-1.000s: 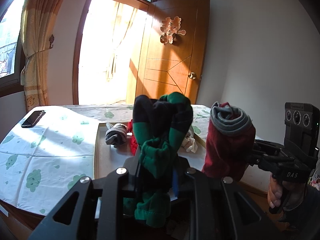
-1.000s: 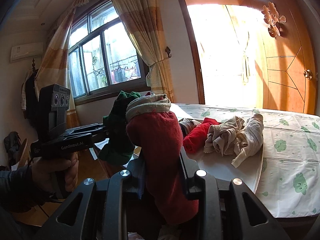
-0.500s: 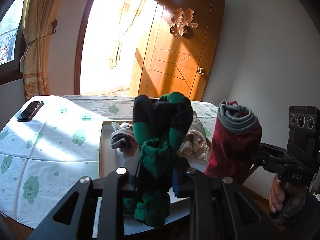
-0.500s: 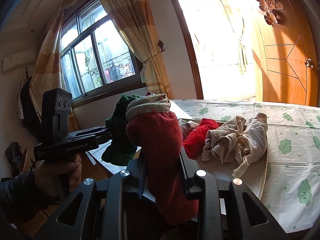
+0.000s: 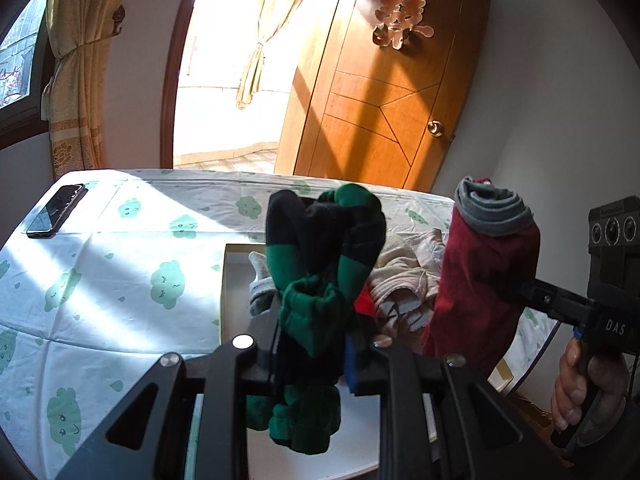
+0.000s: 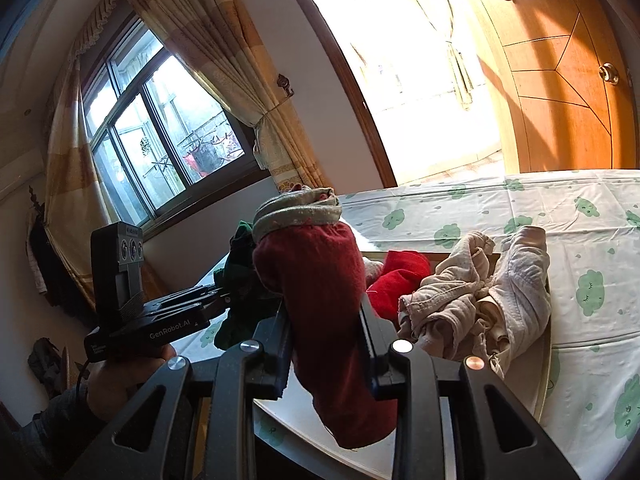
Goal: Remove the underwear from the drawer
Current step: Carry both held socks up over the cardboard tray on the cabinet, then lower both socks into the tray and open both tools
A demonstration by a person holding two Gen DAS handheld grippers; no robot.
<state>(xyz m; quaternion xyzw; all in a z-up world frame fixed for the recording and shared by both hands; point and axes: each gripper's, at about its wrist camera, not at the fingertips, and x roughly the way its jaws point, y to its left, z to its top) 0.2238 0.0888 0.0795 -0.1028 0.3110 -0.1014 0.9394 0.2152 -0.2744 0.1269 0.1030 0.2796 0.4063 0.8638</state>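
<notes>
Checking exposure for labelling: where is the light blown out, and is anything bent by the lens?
Left wrist view: doorway overexposed, sun streaks across the tablecloth, door bowed by fisheye. Right wrist view: doorway washed white, window frame curved, garments sharp.

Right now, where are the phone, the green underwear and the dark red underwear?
phone [image 5: 56, 211], left wrist view, middle of its screen.
green underwear [image 5: 320, 280], left wrist view, folded middle above the jaws.
dark red underwear [image 6: 320, 280], right wrist view, red body below the waistband.
</notes>
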